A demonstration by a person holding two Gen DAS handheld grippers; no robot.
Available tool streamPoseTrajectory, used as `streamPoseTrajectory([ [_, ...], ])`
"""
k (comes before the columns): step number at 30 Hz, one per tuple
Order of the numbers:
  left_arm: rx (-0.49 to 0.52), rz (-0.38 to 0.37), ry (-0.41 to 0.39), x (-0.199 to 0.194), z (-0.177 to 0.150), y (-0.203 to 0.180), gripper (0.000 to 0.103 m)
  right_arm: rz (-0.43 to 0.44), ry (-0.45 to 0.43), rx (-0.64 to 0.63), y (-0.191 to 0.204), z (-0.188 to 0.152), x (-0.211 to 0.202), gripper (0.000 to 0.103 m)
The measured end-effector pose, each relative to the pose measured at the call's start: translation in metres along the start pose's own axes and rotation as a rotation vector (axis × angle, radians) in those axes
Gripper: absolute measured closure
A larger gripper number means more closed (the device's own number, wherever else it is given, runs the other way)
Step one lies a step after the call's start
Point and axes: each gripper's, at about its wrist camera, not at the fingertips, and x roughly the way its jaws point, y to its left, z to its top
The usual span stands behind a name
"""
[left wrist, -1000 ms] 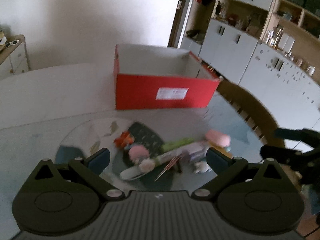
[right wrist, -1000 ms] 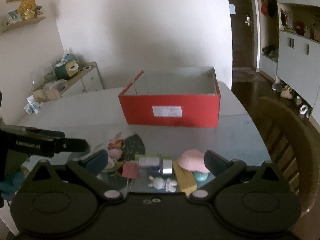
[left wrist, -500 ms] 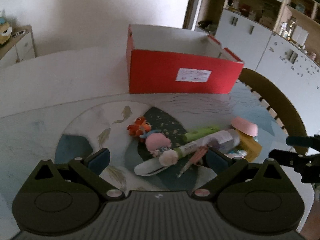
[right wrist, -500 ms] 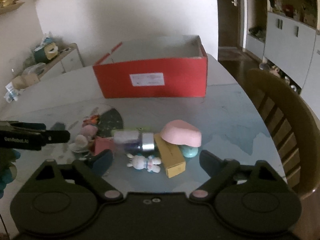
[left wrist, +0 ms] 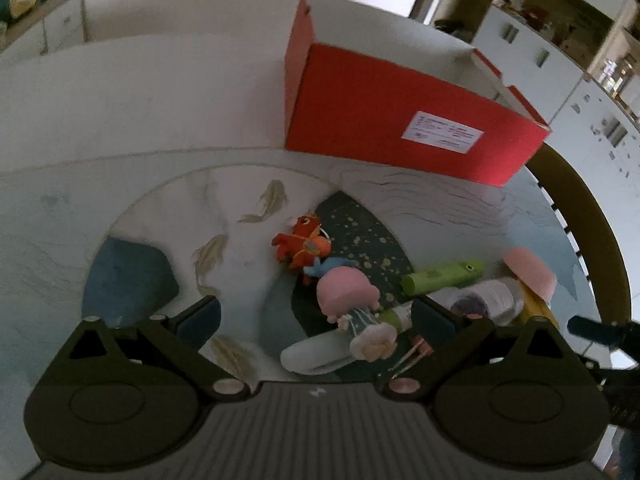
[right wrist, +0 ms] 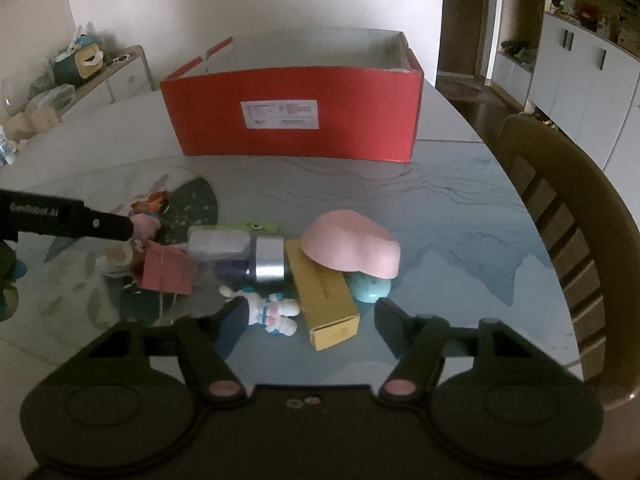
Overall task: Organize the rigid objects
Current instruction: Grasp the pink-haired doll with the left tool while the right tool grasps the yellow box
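The right gripper (right wrist: 308, 320) has just been closing its jaws, nothing pressed; a white bunny figure (right wrist: 269, 311) and yellow box (right wrist: 325, 295) lie between them; the left gripper (left wrist: 316, 316) stands wide over a pink-haired doll (left wrist: 349, 295); a green tube (left wrist: 440, 277), pink bowl (right wrist: 352, 245) and silver-capped bottle (right wrist: 240, 257) crowd close; the red box (right wrist: 296, 114) sits beyond on the table (right wrist: 460, 208).

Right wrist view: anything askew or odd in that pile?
Yes. The pink bowl sits tilted, propped on the yellow box and a teal piece, not flat on the table. The silver-capped bottle lies on its side. Nothing looks spilled or broken.
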Motion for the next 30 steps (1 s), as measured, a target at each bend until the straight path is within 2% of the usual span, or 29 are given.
streamPoseTrajectory([
  [4, -0.018, -0.002, 0.029, 0.009, 0.004, 0.001, 0.010, -0.004, 0.015, -0.003, -0.003, 0.002, 0.008, 0.042],
  [8, -0.019, -0.009, 0.048, 0.016, 0.005, -0.001, 0.012, 0.000, 0.034, -0.008, -0.004, 0.003, 0.016, 0.050],
  [11, -0.012, -0.012, 0.063, 0.021, 0.005, -0.004, 0.024, 0.002, 0.033, -0.012, -0.004, 0.004, 0.019, 0.051],
  [15, -0.004, -0.019, 0.065, 0.023, 0.005, -0.007, 0.029, 0.010, 0.034, -0.006, -0.005, 0.008, 0.024, 0.053],
  [17, -0.001, -0.025, 0.064, 0.023, 0.006, -0.007, 0.042, 0.016, 0.036, -0.001, -0.005, 0.010, 0.026, 0.056],
  [18, -0.001, -0.029, 0.065, 0.023, 0.006, -0.007, 0.044, 0.019, 0.038, 0.000, -0.005, 0.010, 0.026, 0.059],
  [20, -0.007, -0.037, 0.068, 0.023, 0.007, -0.006, 0.056, 0.021, 0.040, 0.001, -0.005, 0.012, 0.027, 0.061],
  [22, -0.011, -0.050, 0.070, 0.023, 0.007, -0.006, 0.063, 0.016, 0.040, -0.006, -0.003, 0.012, 0.028, 0.064],
  [23, -0.011, -0.053, 0.069, 0.023, 0.007, -0.006, 0.066, 0.004, 0.037, -0.013, -0.002, 0.013, 0.027, 0.074],
  [30, 0.000, -0.043, 0.073, 0.022, 0.008, -0.007, 0.066, 0.002, 0.054, 0.014, -0.003, 0.013, 0.026, 0.075],
])
